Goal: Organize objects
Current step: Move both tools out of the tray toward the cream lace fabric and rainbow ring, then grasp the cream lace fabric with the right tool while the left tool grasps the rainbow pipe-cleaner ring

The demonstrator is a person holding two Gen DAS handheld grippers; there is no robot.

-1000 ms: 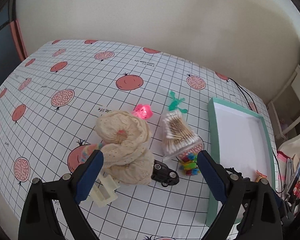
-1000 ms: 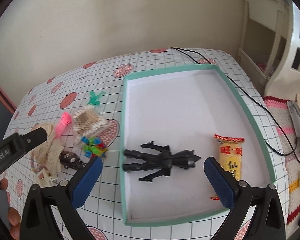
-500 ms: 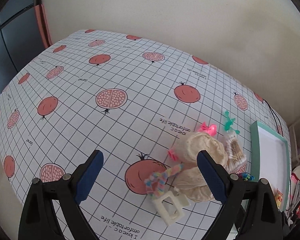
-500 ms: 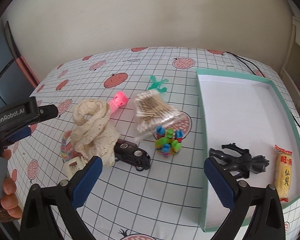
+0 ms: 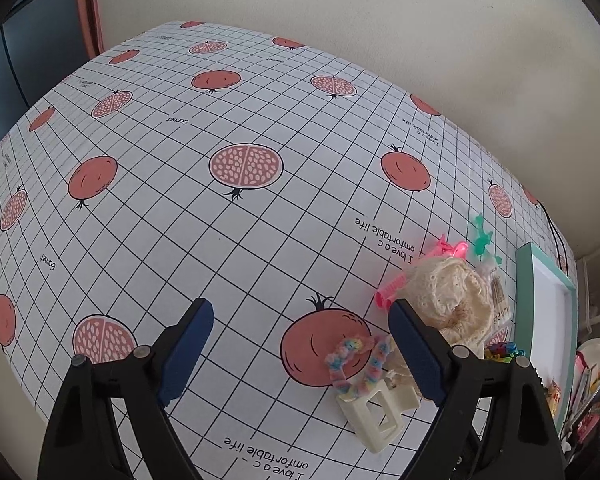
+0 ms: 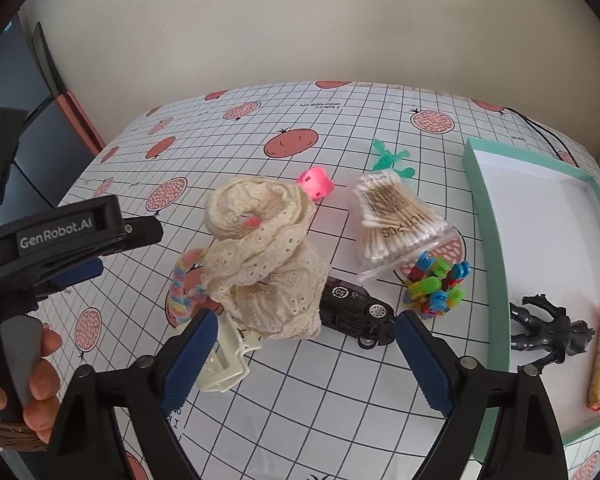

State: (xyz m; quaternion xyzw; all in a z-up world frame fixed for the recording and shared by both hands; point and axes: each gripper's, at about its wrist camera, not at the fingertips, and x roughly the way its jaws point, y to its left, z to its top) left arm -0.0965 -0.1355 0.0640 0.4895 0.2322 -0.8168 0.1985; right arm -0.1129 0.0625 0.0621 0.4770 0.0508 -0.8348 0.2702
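Both grippers gape wide and empty, the right gripper (image 6: pixel 300 354) lining up over the black toy car (image 6: pixel 354 307) beside the tray (image 6: pixel 486 216), left gripper (image 5: pixel 300 354) parked clear.

Bench (image 5: pixel 260 240) under a grid-and-pomegranate cloth; cream wall (image 6: pixel 300 32) behind; black cable (image 6: pixel 540 128) at the far edge.

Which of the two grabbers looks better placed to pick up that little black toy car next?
Probably the right gripper: its open jaws face the black toy car just ahead. The left gripper, also open, points at bare tablecloth and cannot see the car.
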